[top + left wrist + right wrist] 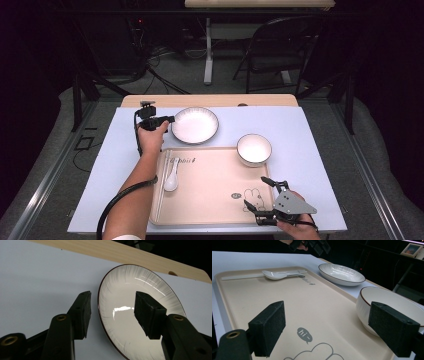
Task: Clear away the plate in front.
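Observation:
A white plate (pixel 195 125) (pixel 122 285) (pixel 340 273) with a dark rim lies on the pale mat behind a beige tray (pixel 210 200) (pixel 287 295). My left gripper (pixel 169 120) (pixel 112 312) is open at the plate's left rim, one pad outside the rim over the mat, the other over the plate's inside; neither presses on it. A white bowl (pixel 254 149) (pixel 392 300) sits at the tray's far right corner. A white spoon (pixel 171 180) (pixel 274 275) and chopsticks (pixel 162 185) (pixel 242 277) lie along the tray's left side. My right gripper (pixel 254 191) (pixel 327 327) is open over the tray's near right corner, holding nothing.
A pale blue mat (pixel 300 130) covers the wooden table (pixel 210 100) (pixel 140 257), whose far edge shows behind the plate. Beyond the table stand a folding chair (pixel 280 45) and a desk leg (pixel 208 50) on a floor with cables.

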{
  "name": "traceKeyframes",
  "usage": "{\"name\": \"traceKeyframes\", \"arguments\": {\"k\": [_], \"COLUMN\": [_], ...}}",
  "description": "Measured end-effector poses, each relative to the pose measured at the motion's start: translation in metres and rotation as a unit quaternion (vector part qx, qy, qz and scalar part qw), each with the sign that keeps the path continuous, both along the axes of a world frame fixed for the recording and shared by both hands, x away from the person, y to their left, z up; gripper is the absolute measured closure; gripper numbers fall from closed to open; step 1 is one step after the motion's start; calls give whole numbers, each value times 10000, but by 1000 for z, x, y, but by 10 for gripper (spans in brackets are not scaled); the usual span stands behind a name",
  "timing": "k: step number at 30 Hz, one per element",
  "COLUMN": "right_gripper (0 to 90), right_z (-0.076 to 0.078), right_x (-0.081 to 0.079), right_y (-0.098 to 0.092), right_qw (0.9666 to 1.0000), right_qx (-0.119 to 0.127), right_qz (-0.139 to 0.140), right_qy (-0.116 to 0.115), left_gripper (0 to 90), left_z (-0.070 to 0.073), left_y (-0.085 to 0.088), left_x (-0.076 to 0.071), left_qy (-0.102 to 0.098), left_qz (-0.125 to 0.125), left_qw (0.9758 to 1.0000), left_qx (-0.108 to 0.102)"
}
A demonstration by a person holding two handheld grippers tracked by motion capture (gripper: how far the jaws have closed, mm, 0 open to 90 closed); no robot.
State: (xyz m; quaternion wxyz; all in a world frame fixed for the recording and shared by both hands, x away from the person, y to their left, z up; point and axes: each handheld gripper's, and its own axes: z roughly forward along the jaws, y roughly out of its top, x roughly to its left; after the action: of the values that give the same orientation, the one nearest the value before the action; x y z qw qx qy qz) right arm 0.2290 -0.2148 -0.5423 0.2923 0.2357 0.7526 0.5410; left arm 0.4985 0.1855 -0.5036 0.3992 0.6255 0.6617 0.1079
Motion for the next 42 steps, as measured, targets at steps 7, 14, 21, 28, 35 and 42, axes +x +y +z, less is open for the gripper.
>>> {"name": "traceKeyframes", "arguments": {"k": [7,14,21,28,35,42], "right_gripper": [135,135,135,135,135,135], "right_z": [1,1,1,1,1,1], "right_x": [-1,-1,-2,-2,-2,-2], "right_y": [-1,-2,-1,-1,-1,-1], "right_qw": [10000,10000,10000,10000,10000,10000], "right_qx": [-5,-5,-15,-8,-16,-21], "right_qz": [-30,-51,-34,-44,-38,-31], "right_qy": [-2,1,-13,12,2,16], "left_gripper": [476,478,507,529,536,539], "left_z": [-11,-21,-28,-34,-39,-44], "left_y": [-8,-14,-18,-18,-21,-24], "left_x": [6,10,12,14,17,21], "left_qy": [174,299,394,495,538,614], "left_qz": [-69,-128,-155,-149,-155,-160], "left_qw": [9998,9994,9990,9986,9984,9979], "left_qx": [55,136,154,108,113,148]}}
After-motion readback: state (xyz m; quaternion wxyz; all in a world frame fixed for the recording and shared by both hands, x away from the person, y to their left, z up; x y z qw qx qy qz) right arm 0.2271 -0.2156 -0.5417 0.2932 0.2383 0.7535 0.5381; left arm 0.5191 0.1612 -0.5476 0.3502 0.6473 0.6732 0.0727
